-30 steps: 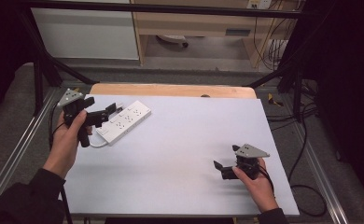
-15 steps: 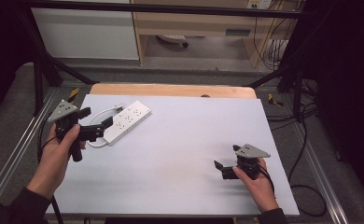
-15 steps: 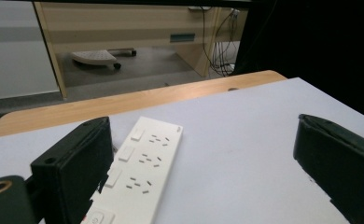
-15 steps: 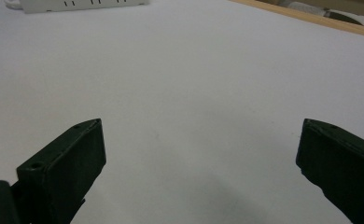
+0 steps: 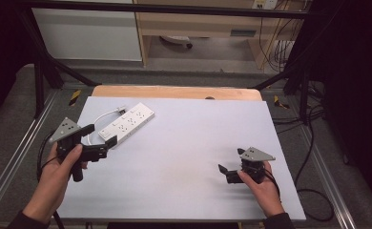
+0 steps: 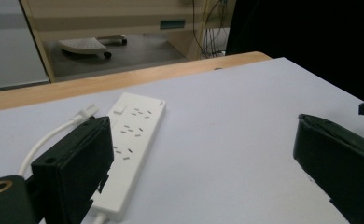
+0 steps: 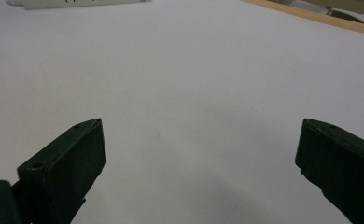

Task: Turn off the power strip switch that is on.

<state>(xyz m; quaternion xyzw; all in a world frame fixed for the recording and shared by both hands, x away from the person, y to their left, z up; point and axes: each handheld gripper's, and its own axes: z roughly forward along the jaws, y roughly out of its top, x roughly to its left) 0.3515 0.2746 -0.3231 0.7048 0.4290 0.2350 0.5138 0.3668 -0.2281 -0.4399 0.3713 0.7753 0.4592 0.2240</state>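
Observation:
A white power strip [image 5: 128, 124] lies flat at the far left of the white table top [image 5: 184, 143], its white cable [image 5: 100, 117] curling off to its left. My left gripper [image 5: 99, 136] is open just short of the strip's near end, with nothing between its jaws. In the left gripper view the power strip [image 6: 134, 140] lies ahead beside the left jaw, and my left gripper [image 6: 201, 126] stands wide open. My right gripper [image 5: 230, 161] rests open at the near right. In the right gripper view my right gripper [image 7: 201, 123] spans bare table, with the strip [image 7: 77, 3] far off.
A wooden edge [image 5: 174, 91] borders the table's far side. Metal frame rails [image 5: 12, 152] run along both sides. Cables [image 5: 313, 143] lie on the floor at the right. A cabinet [image 5: 198, 24] stands beyond the table.
My left gripper has drawn back toward the person, away from the power strip's middle to near its end. The right gripper has stayed put.

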